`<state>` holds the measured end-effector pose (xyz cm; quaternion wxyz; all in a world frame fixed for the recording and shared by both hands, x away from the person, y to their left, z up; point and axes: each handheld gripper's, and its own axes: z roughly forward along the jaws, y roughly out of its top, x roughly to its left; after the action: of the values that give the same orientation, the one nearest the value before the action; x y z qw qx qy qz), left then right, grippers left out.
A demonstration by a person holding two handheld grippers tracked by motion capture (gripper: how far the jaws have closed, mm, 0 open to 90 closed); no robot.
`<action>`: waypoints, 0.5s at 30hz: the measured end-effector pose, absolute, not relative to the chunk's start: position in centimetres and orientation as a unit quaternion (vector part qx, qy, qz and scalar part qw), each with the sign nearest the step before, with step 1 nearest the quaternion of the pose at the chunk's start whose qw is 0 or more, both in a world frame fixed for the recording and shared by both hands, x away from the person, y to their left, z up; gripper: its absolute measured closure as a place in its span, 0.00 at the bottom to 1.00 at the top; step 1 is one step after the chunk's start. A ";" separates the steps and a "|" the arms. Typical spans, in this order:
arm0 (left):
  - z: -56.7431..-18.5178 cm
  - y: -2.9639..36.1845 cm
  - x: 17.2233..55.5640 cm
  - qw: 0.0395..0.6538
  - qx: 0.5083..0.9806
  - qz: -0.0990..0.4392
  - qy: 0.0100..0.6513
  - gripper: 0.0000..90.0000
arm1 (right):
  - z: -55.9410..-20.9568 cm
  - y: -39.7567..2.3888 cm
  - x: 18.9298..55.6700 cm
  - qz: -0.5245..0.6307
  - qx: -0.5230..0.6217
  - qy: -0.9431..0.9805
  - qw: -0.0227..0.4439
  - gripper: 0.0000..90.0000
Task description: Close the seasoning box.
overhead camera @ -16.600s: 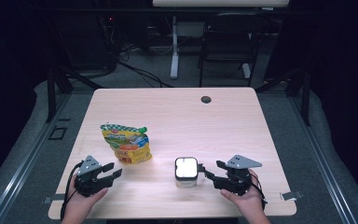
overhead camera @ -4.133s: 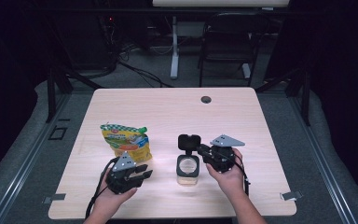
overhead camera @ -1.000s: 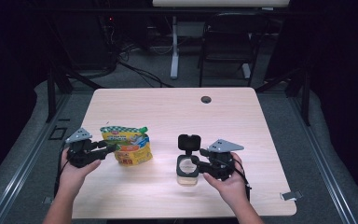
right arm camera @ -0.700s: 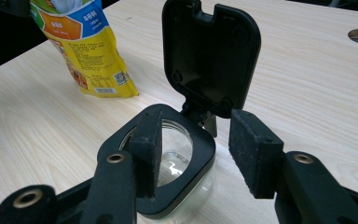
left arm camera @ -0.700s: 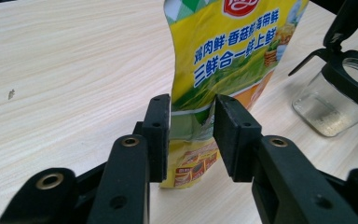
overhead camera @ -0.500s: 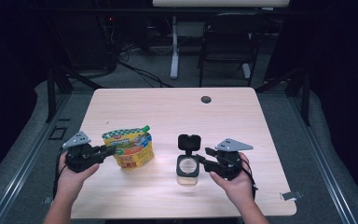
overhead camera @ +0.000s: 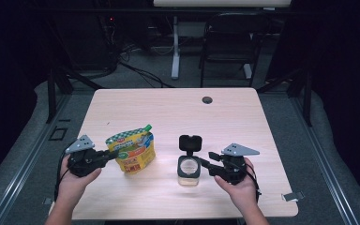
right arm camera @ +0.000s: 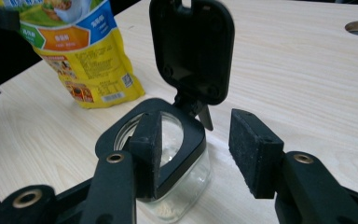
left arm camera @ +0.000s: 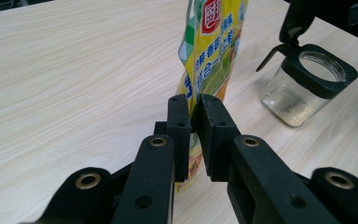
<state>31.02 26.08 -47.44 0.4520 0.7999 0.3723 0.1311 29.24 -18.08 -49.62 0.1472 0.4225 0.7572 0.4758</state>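
pinching the edge of the yellow pouch [left arm camera: 213, 51], your left hand-held gripper [left arm camera: 195, 122] has just been closing, and its pads now press on the pouch's thin side seam. a second ago that hand-held gripper stood off to the pouch's left with its jaws wide; now it has the pouch in its grip, with the pouch upright on the tabletop [overhead camera: 168, 112], left of the glass jar [overhead camera: 189, 169].

your right hand-held gripper [right arm camera: 196, 154] has stayed put: its jaws stand apart around the jar's black collar, one pad inside the rim and the other outside it. whether they press on the rim, i cannot tell. the jar's hinged lid [right arm camera: 192, 46] stands up and open behind the mouth, and the jar looks nearly empty.

judging from this, the pick-up of the pouch is done, and the likely next move is to lift and tip it over the open jar. the seam grip is narrow, so the pouch may swing or slip as you raise it.
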 end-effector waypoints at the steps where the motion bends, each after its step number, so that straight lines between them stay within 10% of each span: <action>1: -47.5 25.9 31.0 0.452 0.801 0.130 0.370 0.93 | -49.8 -18.0 29.2 0.477 0.423 0.756 0.145 0.61; 15: -47.2 25.0 30.2 0.435 0.821 0.132 0.346 1.00 | -50.6 -18.5 29.2 0.473 0.433 0.754 0.141 0.60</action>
<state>30.22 24.95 -47.15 0.4354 0.8206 0.3461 0.1316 29.22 -18.53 -50.62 0.1411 0.4327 0.7541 0.4735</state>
